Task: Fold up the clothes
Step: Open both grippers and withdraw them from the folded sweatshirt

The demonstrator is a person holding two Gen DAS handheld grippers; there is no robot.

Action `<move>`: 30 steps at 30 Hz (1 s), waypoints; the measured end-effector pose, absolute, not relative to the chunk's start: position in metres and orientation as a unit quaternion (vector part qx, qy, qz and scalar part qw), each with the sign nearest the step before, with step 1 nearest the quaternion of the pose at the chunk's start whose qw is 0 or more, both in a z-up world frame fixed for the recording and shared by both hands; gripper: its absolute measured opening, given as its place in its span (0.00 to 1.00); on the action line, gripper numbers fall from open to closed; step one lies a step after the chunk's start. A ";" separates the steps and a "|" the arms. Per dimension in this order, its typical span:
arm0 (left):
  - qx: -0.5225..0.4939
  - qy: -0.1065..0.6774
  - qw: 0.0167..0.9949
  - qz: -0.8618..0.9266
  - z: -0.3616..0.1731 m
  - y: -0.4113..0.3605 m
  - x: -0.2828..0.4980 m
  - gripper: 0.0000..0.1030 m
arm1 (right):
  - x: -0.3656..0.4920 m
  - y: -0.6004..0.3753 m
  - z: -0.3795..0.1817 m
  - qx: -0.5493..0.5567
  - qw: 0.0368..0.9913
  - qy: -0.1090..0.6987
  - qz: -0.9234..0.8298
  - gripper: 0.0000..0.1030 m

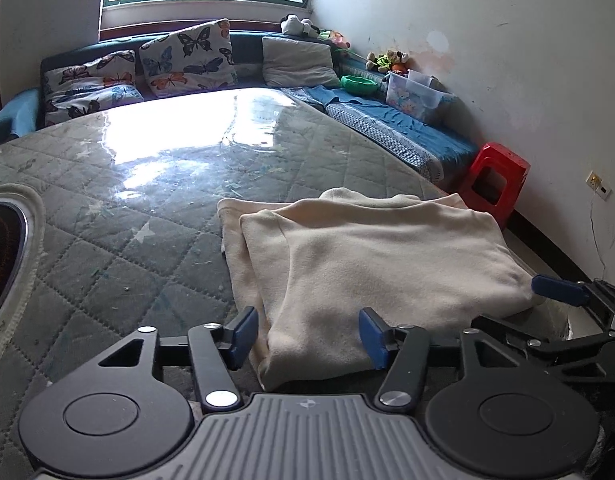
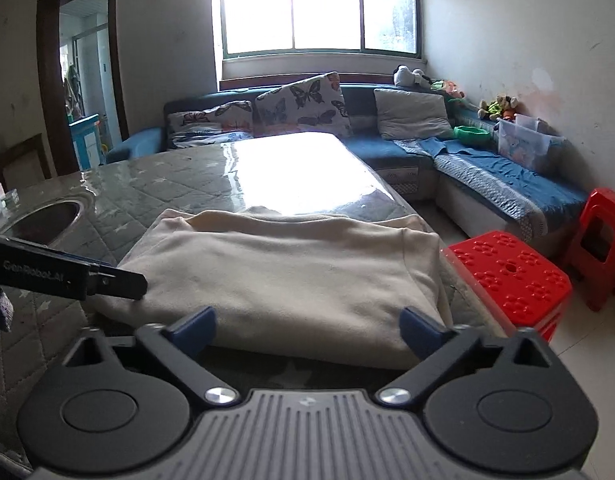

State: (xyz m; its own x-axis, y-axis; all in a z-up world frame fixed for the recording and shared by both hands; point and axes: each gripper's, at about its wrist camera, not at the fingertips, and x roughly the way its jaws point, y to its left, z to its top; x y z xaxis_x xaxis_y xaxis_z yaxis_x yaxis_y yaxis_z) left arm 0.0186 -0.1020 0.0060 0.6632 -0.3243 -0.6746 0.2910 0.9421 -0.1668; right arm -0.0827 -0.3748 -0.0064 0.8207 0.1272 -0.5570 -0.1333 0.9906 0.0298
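Clear plastic storage box (image 1: 413, 94): it sits on the blue-covered sofa (image 1: 391, 128) by the wall; something colourful shows through its side, but you cannot tell what.
Green plastic basin (image 1: 359, 84): on the same sofa, just beside the box; its contents are hidden from you.
Round metal bowl (image 2: 47, 218): sunk into the quilted grey tabletop under clear plastic (image 1: 147, 184), at its left side; its inside looks dark.
Cream folded fleece garment (image 1: 371, 264): it lies folded on the tabletop near your edge and its right corner, with a lower layer showing at the left.
Your left gripper (image 1: 309, 336): its blue-padded fingers (image 1: 243, 334) stand wide apart, straddling the near left corner of the garment, gripping nothing.
Your right gripper (image 2: 307, 330): its fingers (image 2: 421, 326) are spread wide along the garment's near edge, pads at the cloth, nothing clamped.
Red plastic stools (image 2: 511, 276): on the floor, just beside the tabletop's right edge.
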 end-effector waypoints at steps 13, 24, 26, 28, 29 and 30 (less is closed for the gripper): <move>-0.018 0.353 0.921 -0.165 0.017 -0.098 0.000 0.80 | -0.097 -0.374 0.003 -0.003 0.960 0.278 0.038 1.00; -0.013 0.326 0.930 -0.170 0.028 -0.096 -0.022 0.98 | -0.117 -0.366 0.012 -0.011 0.965 0.260 0.038 1.00; -0.013 0.321 0.931 -0.171 0.030 -0.095 -0.027 1.00 | -0.120 -0.364 0.013 -0.014 0.965 0.259 0.034 1.00; -0.014 0.317 0.933 -0.172 0.031 -0.093 -0.032 1.00 | -0.125 -0.363 0.014 -0.013 0.966 0.257 0.030 1.00; -0.013 0.315 0.933 -0.172 0.031 -0.093 -0.034 1.00 | -0.127 -0.363 0.014 -0.011 0.966 0.256 0.031 1.00; -0.012 0.314 0.934 -0.171 0.031 -0.093 -0.037 1.00 | -0.130 -0.362 0.015 -0.011 0.967 0.254 0.031 1.00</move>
State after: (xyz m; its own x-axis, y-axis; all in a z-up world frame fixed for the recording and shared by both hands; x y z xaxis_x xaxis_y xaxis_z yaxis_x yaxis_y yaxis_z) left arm -0.0366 -0.0925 0.0314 0.7442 -0.3264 -0.5828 0.3117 0.9414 -0.1291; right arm -0.1300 -0.3624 0.0146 0.8691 0.0532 -0.4918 -0.0648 0.9979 -0.0064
